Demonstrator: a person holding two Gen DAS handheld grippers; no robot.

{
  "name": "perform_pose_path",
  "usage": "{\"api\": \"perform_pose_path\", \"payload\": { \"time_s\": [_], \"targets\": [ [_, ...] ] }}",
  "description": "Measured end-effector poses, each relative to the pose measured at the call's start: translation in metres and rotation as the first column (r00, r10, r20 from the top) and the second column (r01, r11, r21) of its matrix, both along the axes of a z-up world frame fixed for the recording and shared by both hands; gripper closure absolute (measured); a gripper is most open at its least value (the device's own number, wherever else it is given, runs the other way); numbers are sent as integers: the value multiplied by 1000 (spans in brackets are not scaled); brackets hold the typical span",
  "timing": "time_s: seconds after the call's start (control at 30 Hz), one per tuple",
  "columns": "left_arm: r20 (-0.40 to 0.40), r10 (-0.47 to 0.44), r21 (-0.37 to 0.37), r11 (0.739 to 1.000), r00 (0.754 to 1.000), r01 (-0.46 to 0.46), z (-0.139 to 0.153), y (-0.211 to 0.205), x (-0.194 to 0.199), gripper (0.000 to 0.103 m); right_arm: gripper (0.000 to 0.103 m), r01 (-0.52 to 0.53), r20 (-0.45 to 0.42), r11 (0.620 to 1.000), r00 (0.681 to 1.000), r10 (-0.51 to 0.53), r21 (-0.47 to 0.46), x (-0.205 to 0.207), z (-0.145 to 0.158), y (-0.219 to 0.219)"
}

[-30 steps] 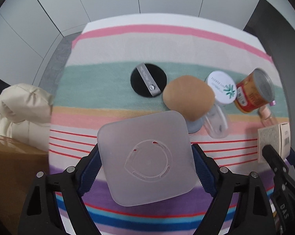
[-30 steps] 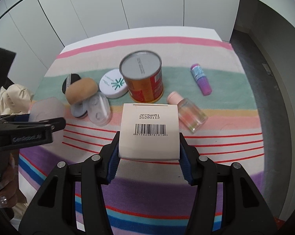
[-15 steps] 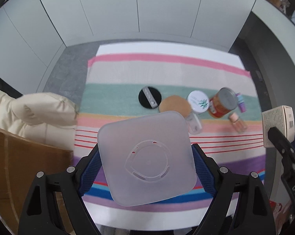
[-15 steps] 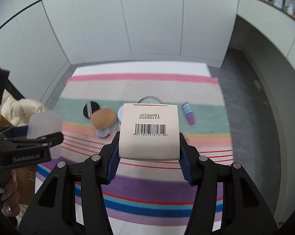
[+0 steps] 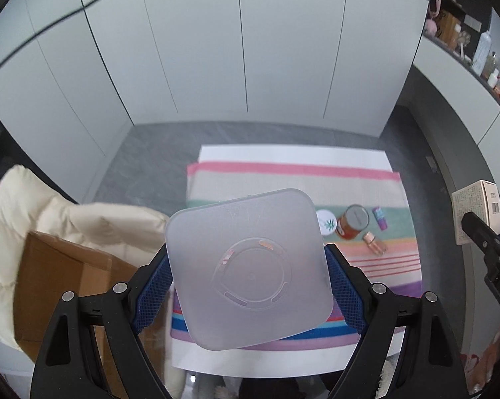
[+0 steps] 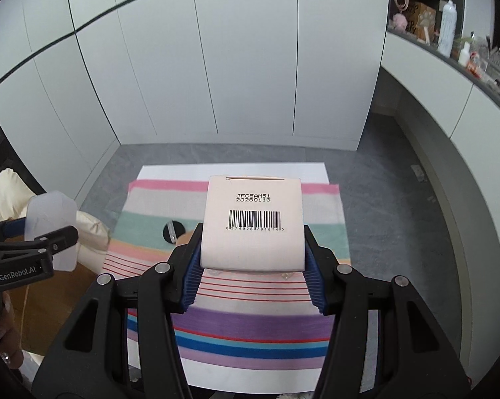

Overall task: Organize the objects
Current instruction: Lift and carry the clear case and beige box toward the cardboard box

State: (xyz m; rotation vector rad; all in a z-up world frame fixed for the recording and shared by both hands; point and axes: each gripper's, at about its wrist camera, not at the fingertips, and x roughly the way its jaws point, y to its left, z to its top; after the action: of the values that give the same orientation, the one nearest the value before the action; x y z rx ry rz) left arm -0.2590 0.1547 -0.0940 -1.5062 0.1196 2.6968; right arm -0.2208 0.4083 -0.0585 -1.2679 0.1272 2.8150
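L hand-held gripper (image 5: 248,277) clamps a frosted square container (image 5: 248,266) btwn its blue pads, held high over the near-left part of the striped cloth (image 5: 376,183). R hand-held gripper (image 6: 252,259) grips a pale pink box (image 6: 252,222), barcode side facing up, above the cloth's middle. Both well clear of the counter (image 6: 170,171). Left of the cloth: brown cardboard box (image 5: 60,276) w/ cream padded jacket (image 5: 93,216) draped over it. Farther on the cloth, right side: white round jar (image 5: 326,221), orange tin (image 5: 353,221), small pink bottle (image 5: 374,242), purple tube (image 5: 380,217); black puff (image 6: 171,231) more to the left. White cabinet doors (image 6: 250,66) at the far end
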Motion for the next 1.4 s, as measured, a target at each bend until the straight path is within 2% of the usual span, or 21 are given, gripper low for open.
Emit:
{"api": "perform_pose_path", "payload": {
  "time_s": [0.13, 0.23, 0.53, 0.87, 0.97, 1.13, 1.3, 1.4],
  "targets": [
    [-16, -7, 35, 999, 1000, 7, 14, -7, 13, 16, 48, 2, -4, 1000, 1000, -2, 17, 8, 15, -3],
    [-14, -2, 35, 999, 1000, 3, 15, -13, 21, 16, 48, -4, -4, 1000, 1000, 4, 26, 14, 19, -7],
    [-18, 4, -47, 999, 1000, -5, 23, -28, 50, 16, 48, -25, 7, 999, 1000, 25, 41, 37, 24, -18],
    [84, -23, -23, 999, 996, 25, 20, -44, 115, 16, 48, -36, 78, 999, 996, 33, 36, 90, 13, -21],
    [72, -39, -44, 998, 997, 43, 20, -46, 133, 16, 48, -39, 87, 999, 996, 36, 29, 110, 8, -22],
    [48, -55, -28, 998, 997, 57, 26, -55, 164, 16, 48, -57, 105, 998, 993, 53, 35, 138, -4, -27],
    [-36, -36, -93, 995, 999, 32, 24, -56, 196, 16, 48, -73, 121, 997, 990, 72, 1, 166, -18, -26],
    [-23, -55, -97, 994, 998, 53, 18, -55, 208, 16, 48, -72, 134, 997, 988, 70, 7, 184, -26, -26]
  ]
}}
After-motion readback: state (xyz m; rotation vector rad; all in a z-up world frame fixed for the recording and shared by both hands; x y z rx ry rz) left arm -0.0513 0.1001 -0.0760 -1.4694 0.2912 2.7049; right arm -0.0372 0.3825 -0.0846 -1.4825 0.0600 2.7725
